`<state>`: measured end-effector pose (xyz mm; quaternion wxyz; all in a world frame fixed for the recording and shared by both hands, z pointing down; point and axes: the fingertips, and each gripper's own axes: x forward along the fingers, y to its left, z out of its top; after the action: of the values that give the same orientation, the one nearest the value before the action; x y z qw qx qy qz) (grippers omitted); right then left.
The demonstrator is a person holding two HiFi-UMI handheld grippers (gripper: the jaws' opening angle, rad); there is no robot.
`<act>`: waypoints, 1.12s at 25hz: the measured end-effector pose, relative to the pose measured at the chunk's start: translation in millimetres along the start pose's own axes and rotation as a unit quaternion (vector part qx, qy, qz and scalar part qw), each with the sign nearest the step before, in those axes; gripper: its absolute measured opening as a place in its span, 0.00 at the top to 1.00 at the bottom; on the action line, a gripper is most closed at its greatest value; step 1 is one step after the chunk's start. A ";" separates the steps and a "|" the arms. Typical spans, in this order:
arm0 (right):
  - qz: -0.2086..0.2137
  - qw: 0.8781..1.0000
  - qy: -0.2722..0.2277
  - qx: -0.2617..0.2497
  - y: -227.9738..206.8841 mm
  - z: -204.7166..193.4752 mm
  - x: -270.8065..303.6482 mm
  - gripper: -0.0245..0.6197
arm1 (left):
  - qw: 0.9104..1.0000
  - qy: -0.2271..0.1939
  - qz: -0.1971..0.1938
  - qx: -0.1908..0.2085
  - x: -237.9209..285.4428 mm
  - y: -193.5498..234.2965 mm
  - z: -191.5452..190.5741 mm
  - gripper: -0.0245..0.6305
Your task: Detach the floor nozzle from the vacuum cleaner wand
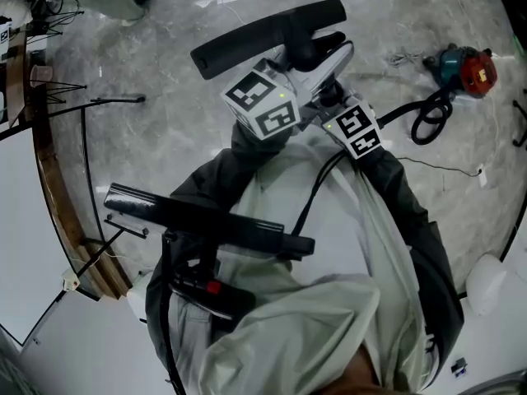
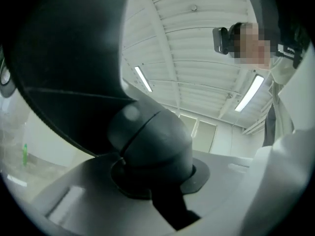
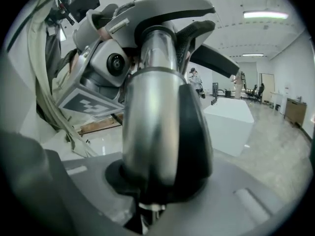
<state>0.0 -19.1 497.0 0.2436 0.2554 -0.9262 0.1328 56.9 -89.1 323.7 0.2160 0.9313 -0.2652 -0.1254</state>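
Observation:
The black floor nozzle [image 1: 263, 33] is held up in front of the person, its long head lying crosswise in the head view. My left gripper [image 1: 309, 56] is shut on the nozzle's rounded dark grey neck [image 2: 147, 136], and the nozzle head [image 2: 64, 58] fills the upper left of the left gripper view. Just below and to the right, my right gripper [image 1: 329, 97] is shut on the silver wand tube [image 3: 147, 112] at its black collar [image 3: 197, 132]. The left gripper's marker cube [image 3: 81, 101] sits close beside the wand. The joint between nozzle and wand is hidden by the grippers.
A long black vacuum part [image 1: 206, 220] with a red button [image 1: 212, 286] rests against the person's body at lower left. On the marble floor lies a teal and red power tool [image 1: 465, 68] with a black cable [image 1: 428, 118]. A curved wooden table edge [image 1: 58, 196] runs along the left.

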 end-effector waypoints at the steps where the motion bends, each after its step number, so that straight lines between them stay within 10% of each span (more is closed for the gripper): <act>1: 0.014 1.000 -0.002 -0.007 5.0 1.6 0.7 0.83 | 1.000 -0.001 -0.019 0.004 -3.8 -5.3 2.2 0.85; 4: 0.090 0.995 -0.005 -0.039 30.0 3.3 -6.8 0.83 | 0.988 -0.016 -0.155 0.017 -22.2 -41.5 5.7 0.85; 8: 0.249 0.966 -0.005 -0.073 70.9 6.9 -31.8 0.82 | 0.938 -0.043 -0.340 0.044 -51.7 -94.4 16.2 0.85; 12: 0.255 0.966 0.003 -0.033 65.4 12.0 -37.2 0.83 | 0.952 -0.066 -0.297 -0.009 -40.7 -79.5 25.3 0.85; 16: 0.068 0.998 -0.005 -0.011 34.8 17.5 -17.3 0.84 | 0.988 -0.058 -0.146 0.001 -27.0 -43.4 28.7 0.85; 19: -0.037 0.999 -0.007 -0.015 10.4 25.1 -7.9 0.84 | 0.998 -0.044 -0.054 0.012 -18.1 -21.6 33.2 0.85; 22: -0.023 0.999 -0.016 -0.037 12.1 32.8 -9.2 0.84 | 0.991 -0.042 -0.123 0.025 -20.3 -38.9 37.4 0.85; 28: 0.226 0.970 -0.013 -0.083 66.2 20.0 -41.5 0.83 | 0.932 -0.044 -0.359 0.038 -48.8 -104.1 27.3 0.85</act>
<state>-12.1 45.7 450.5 0.2154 0.0197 -0.9708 0.1040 52.7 8.2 256.8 0.1090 0.9654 0.0729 -0.2253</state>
